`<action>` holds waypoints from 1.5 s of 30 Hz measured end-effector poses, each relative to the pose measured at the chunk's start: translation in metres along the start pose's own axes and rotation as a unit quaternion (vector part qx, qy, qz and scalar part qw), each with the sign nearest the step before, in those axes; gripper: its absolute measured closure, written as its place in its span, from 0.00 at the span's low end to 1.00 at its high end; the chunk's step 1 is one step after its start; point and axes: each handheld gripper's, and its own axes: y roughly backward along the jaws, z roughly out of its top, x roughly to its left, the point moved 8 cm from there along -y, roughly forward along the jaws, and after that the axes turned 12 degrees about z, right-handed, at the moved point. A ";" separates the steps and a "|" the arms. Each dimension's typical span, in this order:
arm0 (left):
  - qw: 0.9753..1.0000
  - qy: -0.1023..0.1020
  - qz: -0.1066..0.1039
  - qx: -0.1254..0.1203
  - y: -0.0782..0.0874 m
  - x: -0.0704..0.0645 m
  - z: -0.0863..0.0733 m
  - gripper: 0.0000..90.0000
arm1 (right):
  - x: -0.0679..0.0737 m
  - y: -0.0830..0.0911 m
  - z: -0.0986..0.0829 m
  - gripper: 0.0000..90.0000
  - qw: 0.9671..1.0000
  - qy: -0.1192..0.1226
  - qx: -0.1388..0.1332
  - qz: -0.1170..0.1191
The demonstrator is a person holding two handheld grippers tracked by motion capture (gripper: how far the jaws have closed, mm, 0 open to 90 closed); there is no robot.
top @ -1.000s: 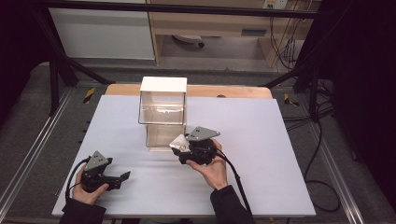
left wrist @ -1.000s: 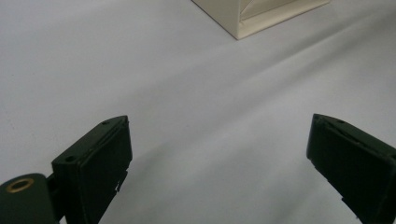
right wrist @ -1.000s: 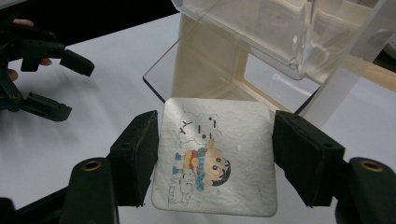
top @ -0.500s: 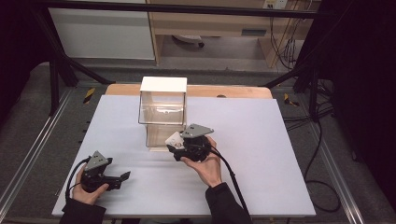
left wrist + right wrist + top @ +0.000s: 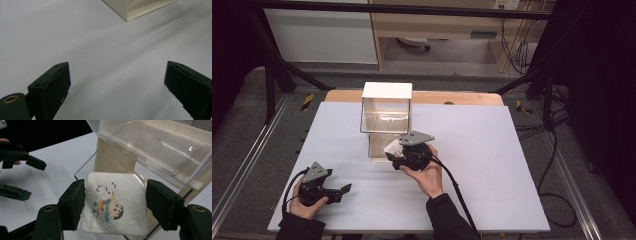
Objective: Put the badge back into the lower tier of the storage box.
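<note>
Pale lavender sheeting covers the tabletop (image 5: pixel 492 165) where a person works with a claw in each hand. At the left, near the front edge, the left claw (image 5: pixel 343 189) rests low beside the person's hand, its jaws spread wide and holding nothing; the left gripper view looks between them over bare sheeting toward a cream corner of the drawer unit (image 5: pixel 140 10).

At centre stands that small drawer unit (image 5: pixel 386 120), white-topped with clear plastic drawers. The upper drawer (image 5: pixel 160 147) juts out overhead in the right gripper view.

Just right of the unit's front, the right claw (image 5: pixel 115 202) grips a square white coaster (image 5: pixel 113 203) printed with a cartoon child and a snowman, one jaw on each of two opposite edges, poised at the mouth of the lower compartment.

The step in hand appears to be stowing the coaster in the unit. It would go best with the coaster kept level, slid in under the protruding upper drawer, and the jaws parted only once it rests inside.
</note>
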 end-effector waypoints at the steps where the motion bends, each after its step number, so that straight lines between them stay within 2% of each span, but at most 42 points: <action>1: 1.000 0.000 0.000 0.000 0.000 0.000 0.000 0.07 | 0.000 -0.001 0.000 0.37 1.000 0.000 0.001 0.000; 24: 1.000 0.000 0.001 0.000 0.000 0.000 0.000 0.07 | -0.010 -0.017 -0.001 0.37 0.999 0.000 -0.010 -0.030; 33: 1.000 0.000 0.001 0.000 0.000 0.000 0.000 0.07 | -0.011 -0.017 -0.002 0.37 0.999 0.001 -0.015 -0.041; 35: 1.000 0.000 0.001 0.000 0.000 0.000 0.000 0.07 | -0.012 -0.017 -0.002 0.37 0.999 0.002 -0.016 -0.046; 37: 1.000 0.001 0.001 0.000 0.000 0.000 0.000 0.07 | -0.016 -0.016 -0.004 0.36 0.998 0.006 -0.010 -0.062; 45: 1.000 0.000 0.001 -0.001 0.000 0.000 0.000 0.07 | -0.016 -0.015 -0.006 0.38 0.998 0.010 -0.004 -0.064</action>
